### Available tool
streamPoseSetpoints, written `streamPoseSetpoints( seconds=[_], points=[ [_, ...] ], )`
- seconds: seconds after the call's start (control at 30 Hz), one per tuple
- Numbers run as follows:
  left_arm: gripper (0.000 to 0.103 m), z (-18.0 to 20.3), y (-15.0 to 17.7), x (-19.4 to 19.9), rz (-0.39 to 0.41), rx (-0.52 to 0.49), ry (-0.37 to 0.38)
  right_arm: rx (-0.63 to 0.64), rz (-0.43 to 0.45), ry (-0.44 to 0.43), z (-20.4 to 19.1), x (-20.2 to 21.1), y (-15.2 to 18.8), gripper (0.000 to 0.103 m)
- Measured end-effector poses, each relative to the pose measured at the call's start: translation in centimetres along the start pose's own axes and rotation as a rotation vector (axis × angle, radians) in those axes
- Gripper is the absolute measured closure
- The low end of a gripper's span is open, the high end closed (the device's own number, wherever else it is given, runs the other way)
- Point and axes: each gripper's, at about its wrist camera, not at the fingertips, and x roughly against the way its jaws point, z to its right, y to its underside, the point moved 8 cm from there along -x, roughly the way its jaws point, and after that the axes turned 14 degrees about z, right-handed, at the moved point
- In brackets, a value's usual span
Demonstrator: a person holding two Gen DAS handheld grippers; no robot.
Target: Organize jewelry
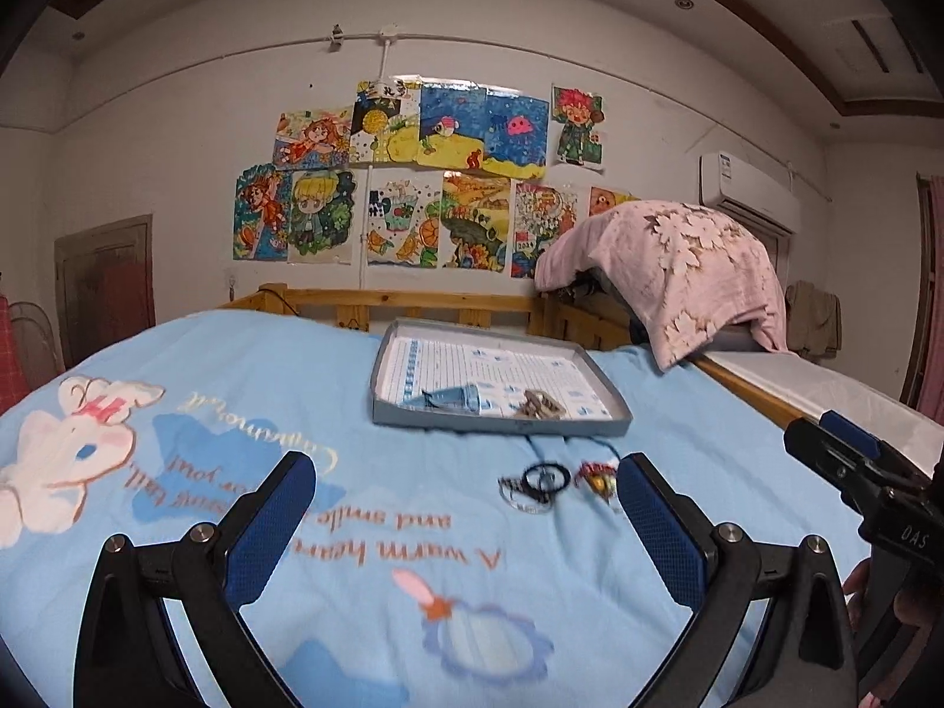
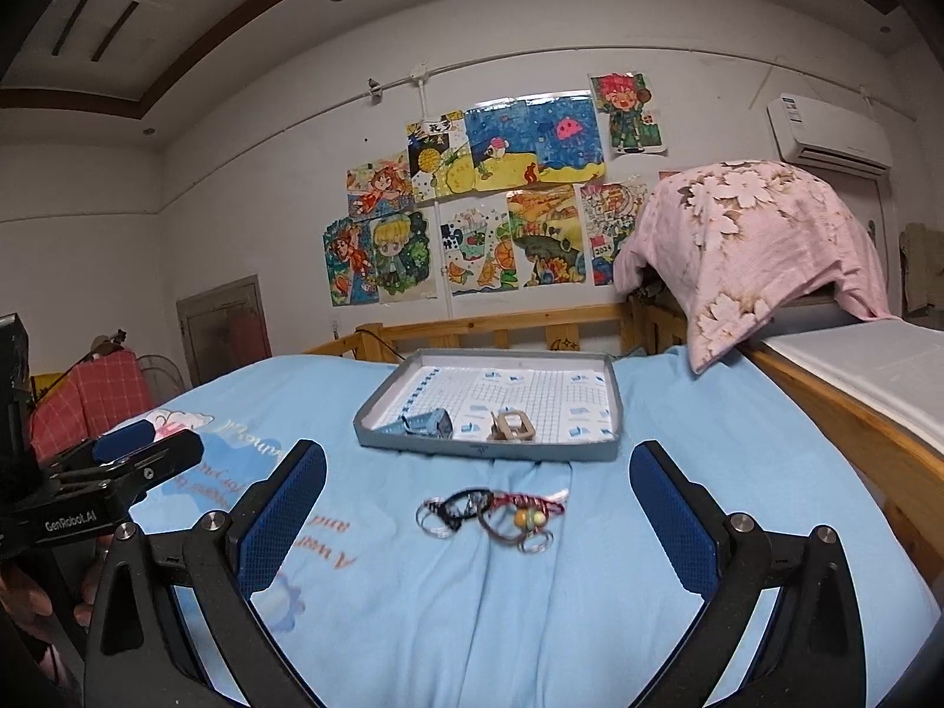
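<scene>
Right wrist view: the right tongs [image 2: 478, 522] stand spread and empty above the light-blue printed bedsheet [image 2: 531, 619], with the black braided bracelet [image 2: 454, 510] and the red cord bracelet with beads [image 2: 522, 516] lying between them. Beyond sits the shallow grey cardboard tray [image 2: 487, 448], already holding a blue piece [image 2: 422, 422] and a tan buckle-like piece [image 2: 513, 428]. The left tongs [image 1: 466, 522] are spread too. Collecting seems midway; next, close on one bracelet without snagging the other.

Soft matt cloth bedsheet [image 2: 531, 619]; grey cardboard tray [image 2: 489, 448] on it, paper-lined; behind the tray, a bare wooden rail [image 2: 501, 318].
</scene>
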Motion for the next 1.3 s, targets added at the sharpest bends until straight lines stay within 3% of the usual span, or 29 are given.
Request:
streamPoseSetpoints(
  seconds=[0.23,0.57,0.8,1.3],
  points=[
    [0.0,0.5,2.0,2.5,-0.038,-0.005,0.005,0.001,-0.039,0.016,0.4,2.8,1.6,0.001],
    [0.0,0.4,2.4,2.2,-0.05,-0.002,-0.003,-0.013,-0.081,0.044,1.8,3.2,2.6,0.001],
    [0.0,-0.4,1.9,-0.4,-0.093,0.043,-0.008,0.011,-0.077,0.046,1.8,1.6,2.1,0.001],
    [0.0,-0.4,0.5,-7.6,-0.086,0.032,-0.016,0.016,-0.052,0.061,2.9,-5.4,0.4,0.002]
  ],
)
